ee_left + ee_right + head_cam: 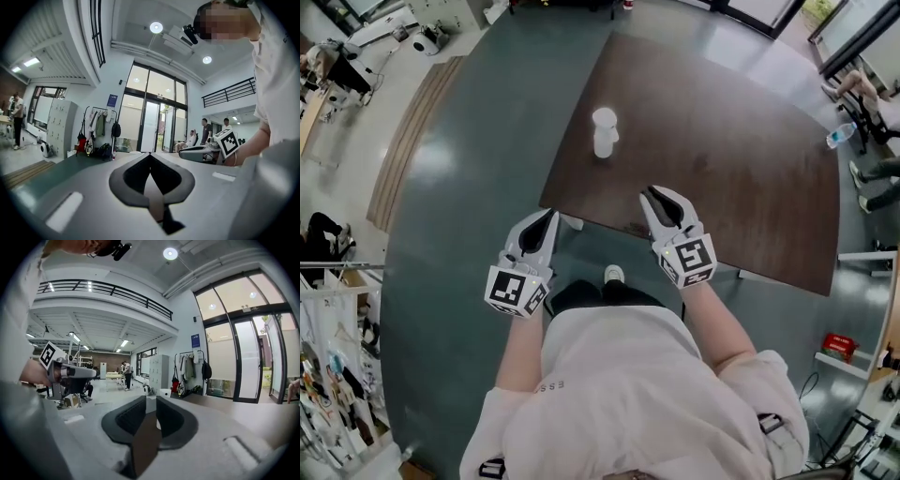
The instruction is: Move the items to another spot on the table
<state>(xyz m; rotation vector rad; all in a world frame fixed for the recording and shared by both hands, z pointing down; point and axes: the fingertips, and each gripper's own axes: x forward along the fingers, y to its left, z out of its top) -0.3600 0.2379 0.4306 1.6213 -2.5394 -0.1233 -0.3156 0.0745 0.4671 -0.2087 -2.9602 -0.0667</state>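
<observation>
1. table (741, 141): dark top, holding one cup toward its left edge.
2. right gripper (654, 194): over the table's near edge, jaws a sliver apart, nothing in them.
3. left gripper (549, 217): off the table's near left corner, jaws shut tip to tip, empty.
4. cup (605, 131): white, upright, well ahead of both tools, between their lines. it lies forward and slightly left of the right gripper, judged the nearer. jaws need widening first.

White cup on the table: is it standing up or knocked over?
Upright: the cup stands on the table, its round rim on top and its body below.
</observation>
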